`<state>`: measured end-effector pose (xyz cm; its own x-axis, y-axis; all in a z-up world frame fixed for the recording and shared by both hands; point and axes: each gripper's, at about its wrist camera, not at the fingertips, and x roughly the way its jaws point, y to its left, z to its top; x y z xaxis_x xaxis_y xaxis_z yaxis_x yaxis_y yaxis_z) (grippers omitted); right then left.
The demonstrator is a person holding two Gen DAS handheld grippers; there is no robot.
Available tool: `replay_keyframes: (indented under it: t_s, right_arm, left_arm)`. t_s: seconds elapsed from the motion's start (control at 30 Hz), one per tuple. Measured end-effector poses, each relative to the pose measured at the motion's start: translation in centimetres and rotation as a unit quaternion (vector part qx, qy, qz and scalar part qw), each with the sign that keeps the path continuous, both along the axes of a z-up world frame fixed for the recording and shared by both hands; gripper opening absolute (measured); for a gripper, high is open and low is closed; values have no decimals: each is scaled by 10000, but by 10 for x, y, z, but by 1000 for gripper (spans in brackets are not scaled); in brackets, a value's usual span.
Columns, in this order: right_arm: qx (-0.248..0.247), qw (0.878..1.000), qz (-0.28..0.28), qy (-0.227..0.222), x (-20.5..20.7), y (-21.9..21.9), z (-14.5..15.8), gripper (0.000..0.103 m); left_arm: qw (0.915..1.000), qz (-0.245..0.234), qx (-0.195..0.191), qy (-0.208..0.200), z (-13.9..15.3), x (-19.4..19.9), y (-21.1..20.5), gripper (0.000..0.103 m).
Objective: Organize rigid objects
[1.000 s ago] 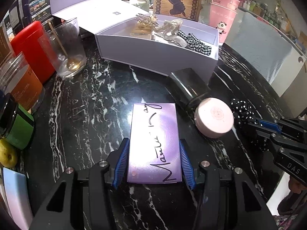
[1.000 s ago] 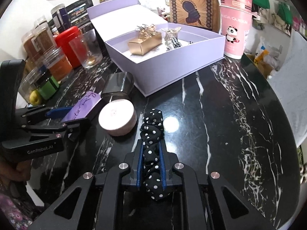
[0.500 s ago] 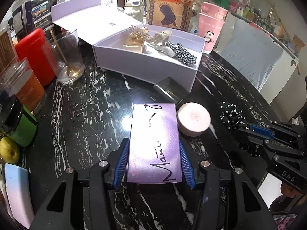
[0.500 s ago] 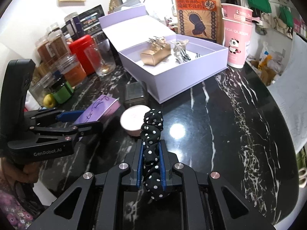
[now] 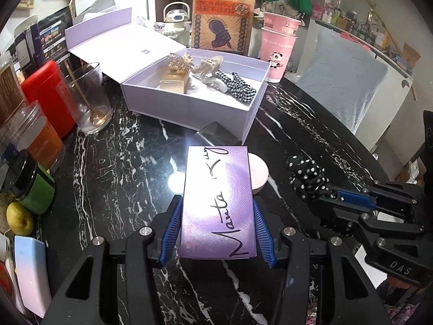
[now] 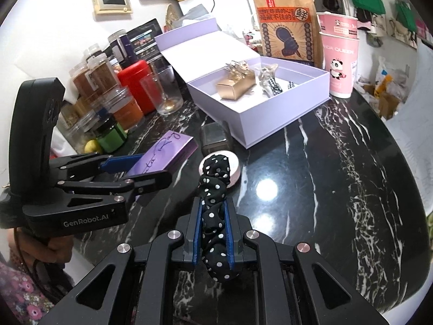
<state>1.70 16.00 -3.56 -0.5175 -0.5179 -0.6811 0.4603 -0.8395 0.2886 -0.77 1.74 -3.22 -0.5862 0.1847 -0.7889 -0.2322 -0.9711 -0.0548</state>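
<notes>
Colours and patterns, both wrist views.

I see a purple card box (image 5: 219, 203) with black script, and a black scrunchie (image 6: 215, 197) with white dots. The open box (image 5: 189, 108) is lilac; inside it, a gold carton (image 5: 174, 84) and a black-and-white check band (image 5: 240, 88). Counter (image 6: 338, 176) black with white veins. Cup (image 6: 342, 65) pink, tin (image 6: 134, 81) red, round case (image 5: 259, 172) pale pink. Finger pads (image 5: 173, 233) blue.

I see even overhead indoor light, a bright lamp glare on the glossy black surface (image 6: 351, 162), sheen on the purple box (image 5: 219, 205), soft shadows, strong fisheye bending and dark vignette at edges, slightly soft background.
</notes>
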Motion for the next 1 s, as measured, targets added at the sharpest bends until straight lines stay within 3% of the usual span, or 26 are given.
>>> replay_keyframes:
  t_s: [0.63, 1.0]
  right_arm:
    - [68, 9998, 36, 201, -12, 1, 22, 15]
    - [80, 9986, 274, 448, -26, -11, 41, 15]
  left_arm:
    - [9995, -283, 32, 135, 19, -17, 17, 50]
    - [9983, -285, -15, 501, 44, -36, 12, 50]
